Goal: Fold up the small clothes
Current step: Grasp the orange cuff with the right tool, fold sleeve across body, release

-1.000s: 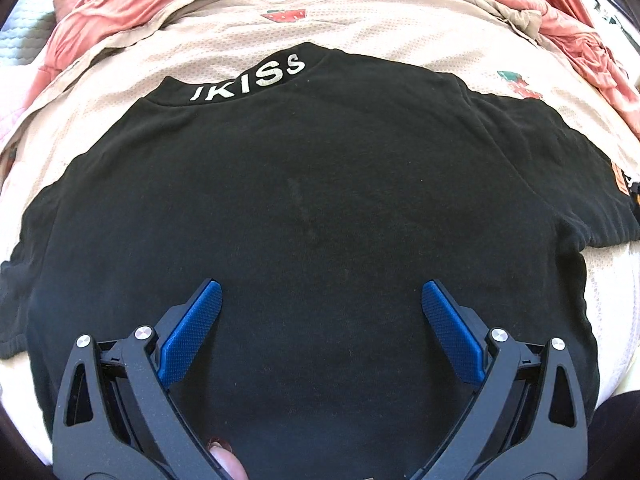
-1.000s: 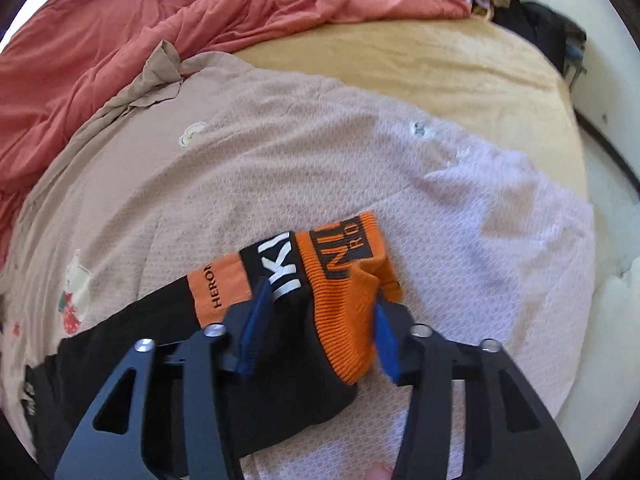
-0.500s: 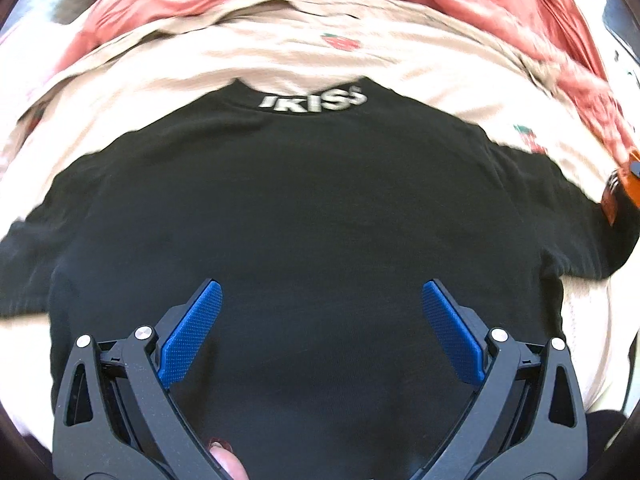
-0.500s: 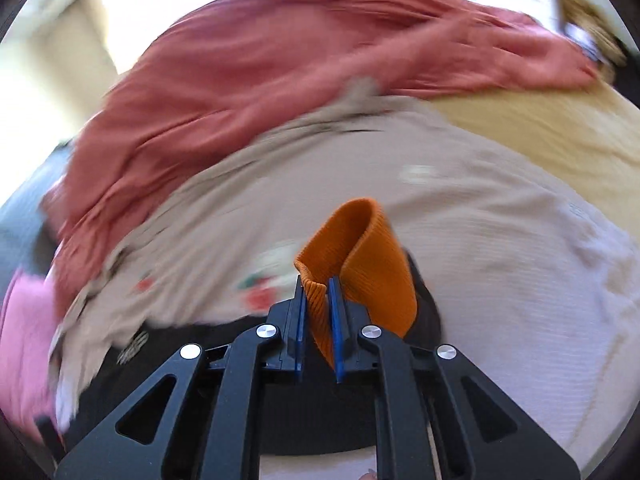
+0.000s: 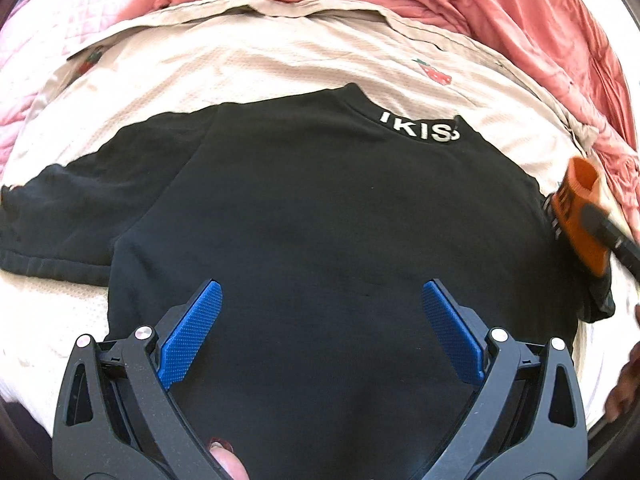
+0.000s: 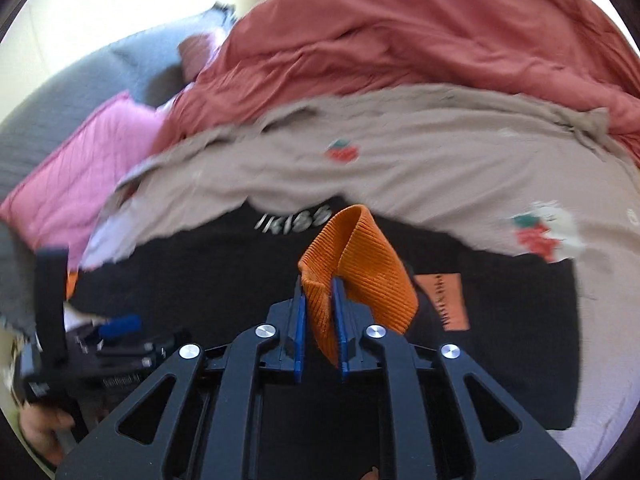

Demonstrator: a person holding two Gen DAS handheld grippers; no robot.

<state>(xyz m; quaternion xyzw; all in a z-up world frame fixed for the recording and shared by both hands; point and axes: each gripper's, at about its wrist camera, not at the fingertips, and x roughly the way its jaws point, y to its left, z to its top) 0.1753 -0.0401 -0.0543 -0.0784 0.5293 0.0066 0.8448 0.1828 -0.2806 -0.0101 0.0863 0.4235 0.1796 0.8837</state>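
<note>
The right tongs (image 6: 318,320) are clamping the orange ribbed cuff (image 6: 360,264) of the black shirt's (image 5: 340,220) sleeve, holding it lifted and doubled over above the shirt's right side. The left tongs (image 5: 322,332) are hanging wide apart over the lower middle of the shirt, gripping nothing. The shirt is lying spread flat on the beige blanket (image 5: 260,60) on the bed, its collar with white lettering (image 5: 420,130) pointing away, so its long axis is running straight ahead of the left tongs. The raised cuff is sitting to the right of that axis, so I judge the fold is going leftward across the body, with the right hand doing it. The hem is hidden beneath the left tongs, the right-wrist view is smeared, and how much sleeve is lifted is hard to make out.
</note>
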